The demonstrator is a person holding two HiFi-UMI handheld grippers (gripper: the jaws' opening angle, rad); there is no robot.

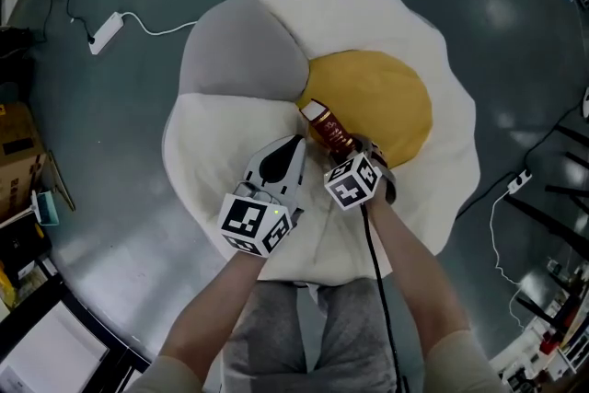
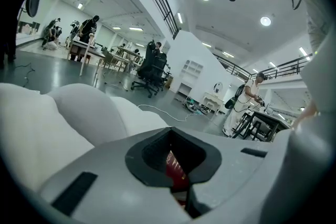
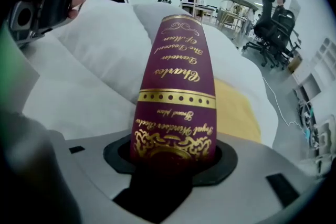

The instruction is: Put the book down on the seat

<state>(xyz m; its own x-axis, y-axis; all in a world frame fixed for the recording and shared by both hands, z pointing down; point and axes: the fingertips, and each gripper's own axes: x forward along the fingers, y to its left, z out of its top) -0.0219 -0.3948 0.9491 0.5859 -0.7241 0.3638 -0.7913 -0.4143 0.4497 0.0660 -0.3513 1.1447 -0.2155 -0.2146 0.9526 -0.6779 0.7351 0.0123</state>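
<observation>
Covering glossy grey floor (image 1: 110, 124), the egg-shaped seat (image 1: 368, 23) possibly touches the book (image 1: 329, 129).

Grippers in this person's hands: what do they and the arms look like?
The left gripper and right gripper are pale grey plastic shells with black-lined openings. Each carries a cube with black-and-white square markers. A black cable runs back from the right one along the arm. The person wears pale sleeves and grey trousers.
</observation>
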